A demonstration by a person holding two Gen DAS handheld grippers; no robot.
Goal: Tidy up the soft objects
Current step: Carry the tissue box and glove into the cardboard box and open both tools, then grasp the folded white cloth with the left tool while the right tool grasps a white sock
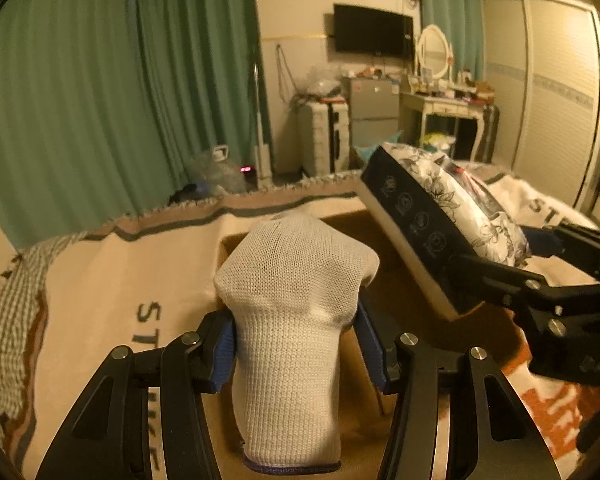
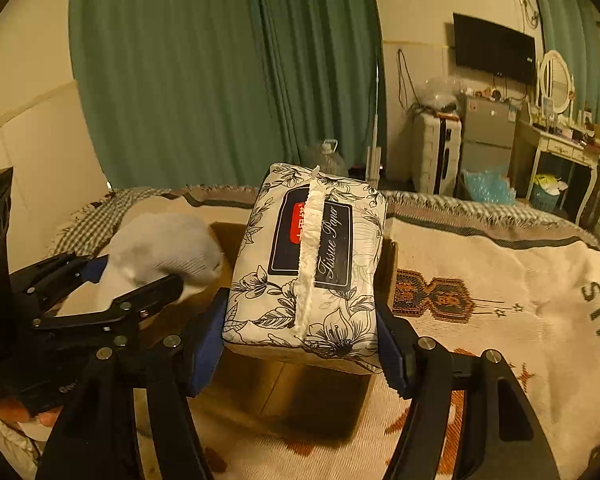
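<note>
Left wrist view: both tongs loaded, above a brown cardboard box on the blanket.

Left gripper clamps a soft, light knit glove at frame centre; right gripper squeezes a compressible tissue pack across its sides. The plastic wrap looks possibly slippery; hold mid-body.

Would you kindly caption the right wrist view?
Right gripper holds a floral tissue pack above a cardboard box on a blanket-covered bed.

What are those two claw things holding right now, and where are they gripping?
The left gripper pinches a white knitted glove across its cuff end. The right gripper clamps a floral tissue pack by its long sides, at the near end.
</note>
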